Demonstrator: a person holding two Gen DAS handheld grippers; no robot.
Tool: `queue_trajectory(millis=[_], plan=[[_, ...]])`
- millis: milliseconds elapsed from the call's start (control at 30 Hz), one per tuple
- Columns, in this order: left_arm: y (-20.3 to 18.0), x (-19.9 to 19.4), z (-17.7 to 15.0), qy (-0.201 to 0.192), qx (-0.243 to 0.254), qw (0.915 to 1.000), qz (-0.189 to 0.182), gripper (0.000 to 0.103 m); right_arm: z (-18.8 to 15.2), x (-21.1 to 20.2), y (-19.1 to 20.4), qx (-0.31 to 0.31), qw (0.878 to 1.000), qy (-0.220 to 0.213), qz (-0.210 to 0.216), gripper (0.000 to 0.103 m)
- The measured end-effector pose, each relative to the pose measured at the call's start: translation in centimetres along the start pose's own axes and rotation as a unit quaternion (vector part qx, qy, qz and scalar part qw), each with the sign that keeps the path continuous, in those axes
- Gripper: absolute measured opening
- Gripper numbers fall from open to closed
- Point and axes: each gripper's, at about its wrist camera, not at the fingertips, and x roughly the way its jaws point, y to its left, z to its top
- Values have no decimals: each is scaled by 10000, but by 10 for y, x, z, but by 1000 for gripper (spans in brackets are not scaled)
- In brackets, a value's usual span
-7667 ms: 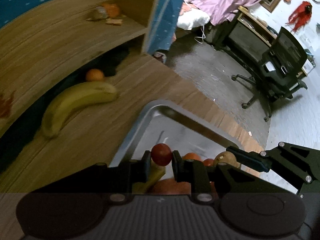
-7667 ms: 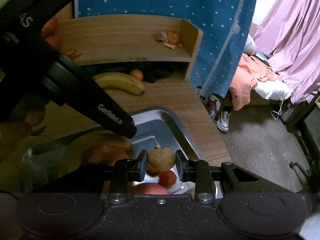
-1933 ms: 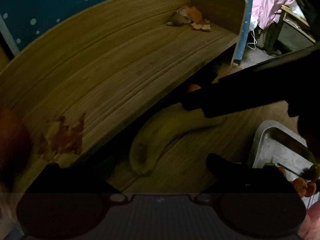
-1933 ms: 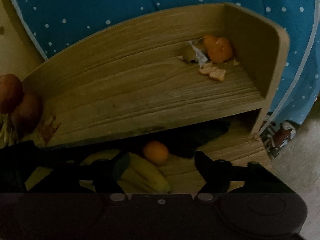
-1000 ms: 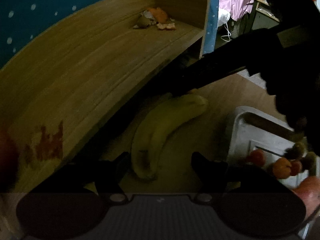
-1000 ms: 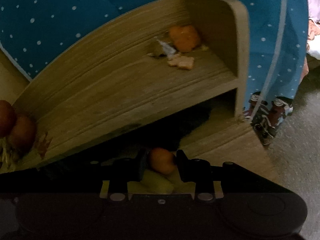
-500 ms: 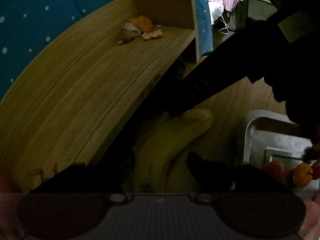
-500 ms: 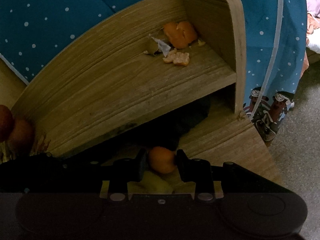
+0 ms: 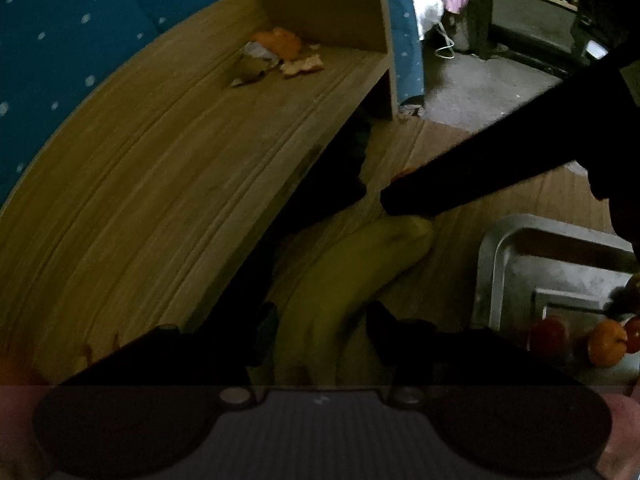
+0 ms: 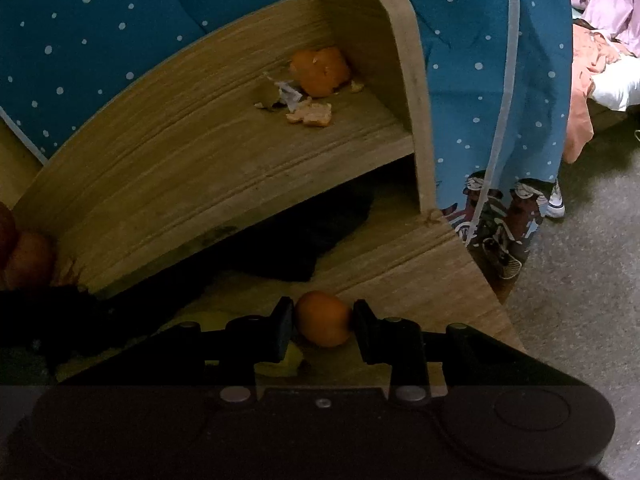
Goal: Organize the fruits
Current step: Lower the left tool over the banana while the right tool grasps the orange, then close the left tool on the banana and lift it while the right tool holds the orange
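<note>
Both grippers picking up fruit off desk, prob. for tray (image 9: pixel 486 248).
R gripper (image 10: pixel 323 326) clamping small orange (image 10: pixel 324 322); L gripper (image 9: pixel 320 332) spread wide, straddling banana (image 9: pixel 340 280), needs closing next.

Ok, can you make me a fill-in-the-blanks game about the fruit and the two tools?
1. The right tool is shut on a small round ____.
2. The left tool is open, with a yellow-green ____ between its fingers.
3. The orange peel lies on top of the wooden ____.
4. The metal tray sits on the ____ side of the left wrist view.

Missing words: orange; banana; shelf; right
</note>
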Motion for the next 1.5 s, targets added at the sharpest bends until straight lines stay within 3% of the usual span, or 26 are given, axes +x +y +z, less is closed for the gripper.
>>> queue_trajectory(millis=[267,667,1167,1500], plan=[[-3,3,7,-53,98,9999,-60,59,-4,-2,-4,8,10000,-60,12,35],[2,-4,6,-4,-100,9998,-147,48,-8,-13,0,47,9998,-152,-133,34],[-2,12,16,29,268,9994,-238,54,-17,-20,-9,197,9995,-169,-176,34],[0,4,15,51,210,9992,-322,41,-18,-23,-8,206,9994,-208,-190,34]])
